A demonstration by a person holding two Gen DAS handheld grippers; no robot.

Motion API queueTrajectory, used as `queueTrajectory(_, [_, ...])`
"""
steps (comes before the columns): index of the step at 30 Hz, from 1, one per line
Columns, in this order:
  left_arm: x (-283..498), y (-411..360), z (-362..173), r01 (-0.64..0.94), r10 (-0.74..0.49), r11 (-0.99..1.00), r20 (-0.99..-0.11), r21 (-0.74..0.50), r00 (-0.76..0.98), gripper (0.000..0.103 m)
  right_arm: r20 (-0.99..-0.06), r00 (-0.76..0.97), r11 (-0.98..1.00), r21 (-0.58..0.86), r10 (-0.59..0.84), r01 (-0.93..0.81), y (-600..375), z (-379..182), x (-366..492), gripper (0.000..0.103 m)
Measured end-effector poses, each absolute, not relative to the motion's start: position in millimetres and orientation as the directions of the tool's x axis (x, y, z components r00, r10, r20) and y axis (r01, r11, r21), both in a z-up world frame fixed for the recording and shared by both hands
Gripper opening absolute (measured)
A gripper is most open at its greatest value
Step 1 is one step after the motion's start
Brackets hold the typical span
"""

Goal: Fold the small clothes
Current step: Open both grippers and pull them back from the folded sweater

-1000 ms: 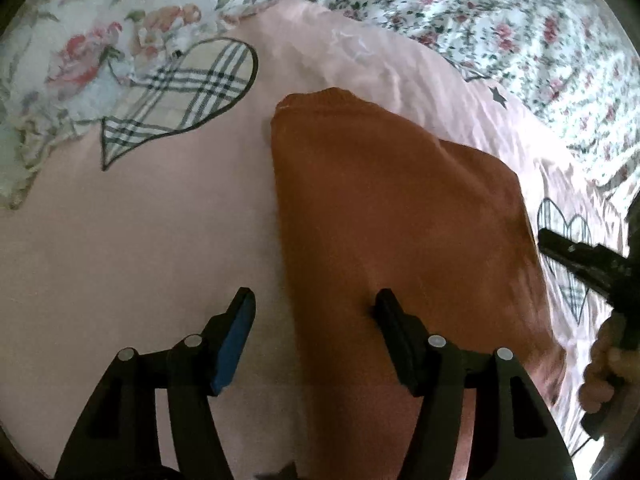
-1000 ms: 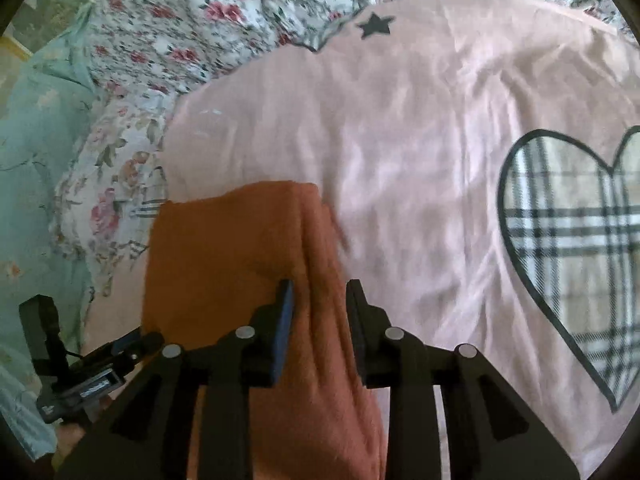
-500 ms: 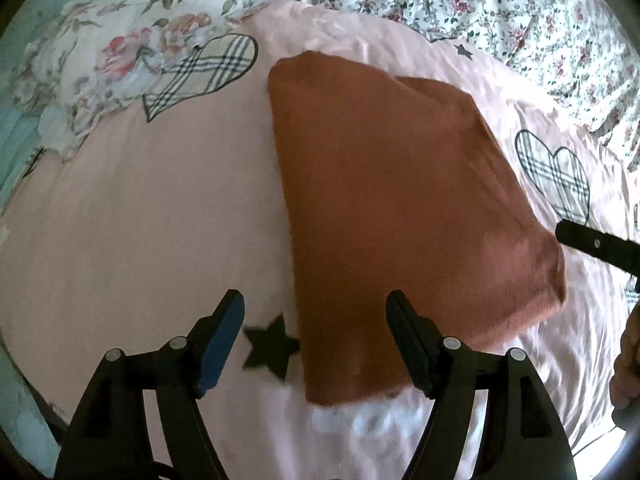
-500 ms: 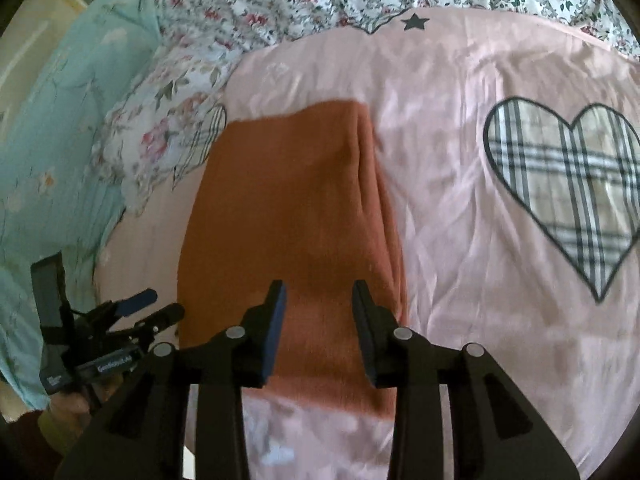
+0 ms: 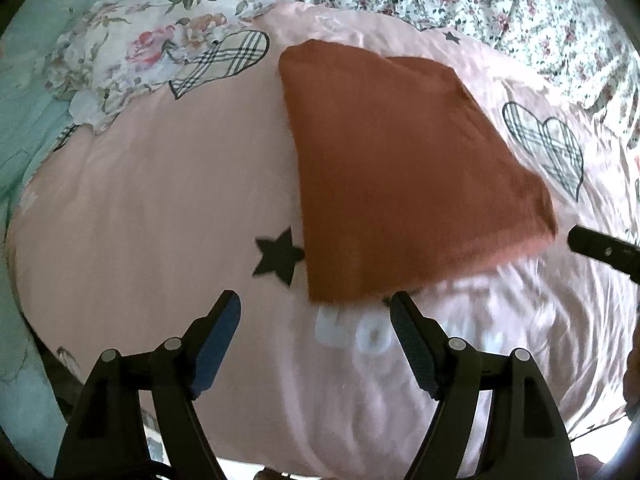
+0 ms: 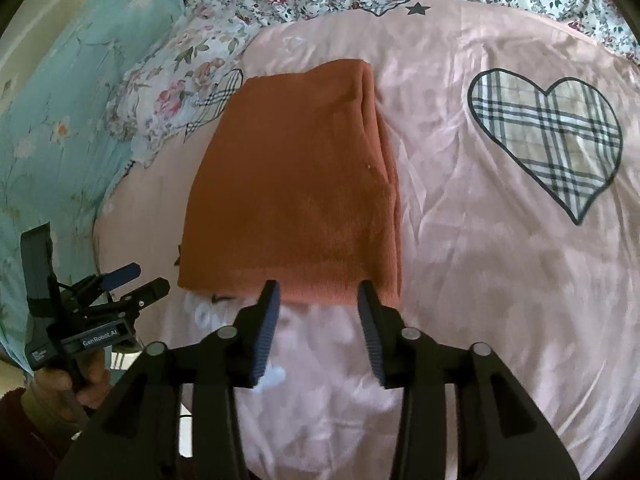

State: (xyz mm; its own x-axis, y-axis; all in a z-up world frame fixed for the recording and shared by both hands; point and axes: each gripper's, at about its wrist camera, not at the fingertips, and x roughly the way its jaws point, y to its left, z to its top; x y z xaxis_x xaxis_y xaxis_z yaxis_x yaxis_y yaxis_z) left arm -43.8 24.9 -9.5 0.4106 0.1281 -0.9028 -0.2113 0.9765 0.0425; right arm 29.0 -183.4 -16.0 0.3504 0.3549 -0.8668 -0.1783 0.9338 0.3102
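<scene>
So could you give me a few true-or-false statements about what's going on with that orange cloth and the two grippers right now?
1. The orange cloth lies folded on the pink bedspread. True.
2. The right gripper is clamped on the cloth. False: it is open, just short of the cloth's near edge, holding nothing.
3. The left gripper is open and empty. True.
4. The cloth covers the big plaid heart. False: the heart lies to the cloth's right, apart from it.
5. A black star shows beside the cloth's left edge. True.
</scene>
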Motion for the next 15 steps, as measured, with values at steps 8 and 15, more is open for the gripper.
queueTrajectory(8, [-81.0,8.1,-14.3,-0.169,0.185,0.978,-0.891,0.124,0.415,0.082,-0.880,0.365,0.940,0.215,0.304,-0.266,-172.2,-16.4,-8.5,0.069])
queueTrajectory(15, [-87.7,0.6,-12.5,-0.135,0.182,0.982,-0.884,0.136,0.430,0.083,-0.880,0.361,0.926,0.192,0.309,-0.324,-160.6,-19.9,-25.2,0.078])
